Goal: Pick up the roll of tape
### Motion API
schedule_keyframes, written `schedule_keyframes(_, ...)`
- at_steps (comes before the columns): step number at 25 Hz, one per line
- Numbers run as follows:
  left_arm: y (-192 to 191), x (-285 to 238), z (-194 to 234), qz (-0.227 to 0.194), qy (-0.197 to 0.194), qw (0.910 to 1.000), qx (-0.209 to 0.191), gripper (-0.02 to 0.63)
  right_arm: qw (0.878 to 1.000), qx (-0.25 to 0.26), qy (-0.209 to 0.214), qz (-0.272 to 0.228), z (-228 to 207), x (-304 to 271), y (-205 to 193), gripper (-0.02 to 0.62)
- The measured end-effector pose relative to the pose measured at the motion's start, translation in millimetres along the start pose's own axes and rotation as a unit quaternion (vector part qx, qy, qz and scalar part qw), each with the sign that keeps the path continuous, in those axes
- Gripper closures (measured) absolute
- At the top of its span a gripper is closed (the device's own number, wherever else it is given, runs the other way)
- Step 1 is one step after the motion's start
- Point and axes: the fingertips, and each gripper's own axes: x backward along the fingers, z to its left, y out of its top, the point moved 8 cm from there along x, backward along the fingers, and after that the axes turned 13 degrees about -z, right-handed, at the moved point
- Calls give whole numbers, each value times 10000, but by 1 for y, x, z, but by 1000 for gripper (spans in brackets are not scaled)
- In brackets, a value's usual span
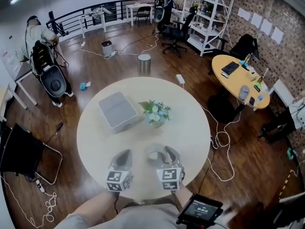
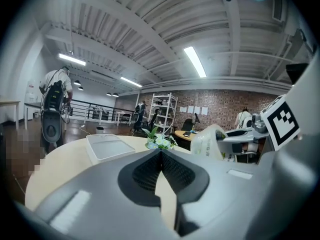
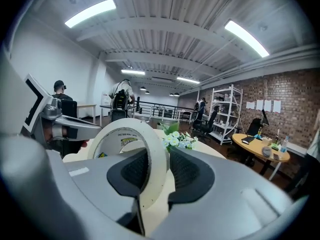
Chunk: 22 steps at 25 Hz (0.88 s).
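The right hand-held gripper has its jaws partly apart and clamped on the roll of tape; both dark ribbed pads press on the roll's cream band from either side, with the roll standing on edge and its printed core facing left in the right gripper view; in the head view the roll sits in that hand-held gripper over the near part of the round desk, close to the person's body; the left hand-held gripper has its jaws closed together, the pads meeting at the tips with nothing between them; in the head view it hangs just beside the right one, apart from the roll; from the left gripper view the roll shows to the right, gripped by the other tool; farther across the desk a grey box lies flat, and a small pot of flowers stands just beside it, both well apart from the roll.
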Motion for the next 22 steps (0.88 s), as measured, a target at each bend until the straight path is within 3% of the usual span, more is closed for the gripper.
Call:
schedule_keyframes(5, 0, 9, -4, 10, -128, 9999, 13, 604, 9997, -123, -204, -38, 2, 22, 4, 474)
schedule_keyframes(12, 4, 28, -27, -68, -39, 9999, -94, 604, 9996, -151, -89, -206, -3, 47, 9, 474)
schedule_keyframes(22, -1, 69, -111, -229, 279, 9992, -168, 604, 9987, -237, 236, -386, -38, 123, -2, 474)
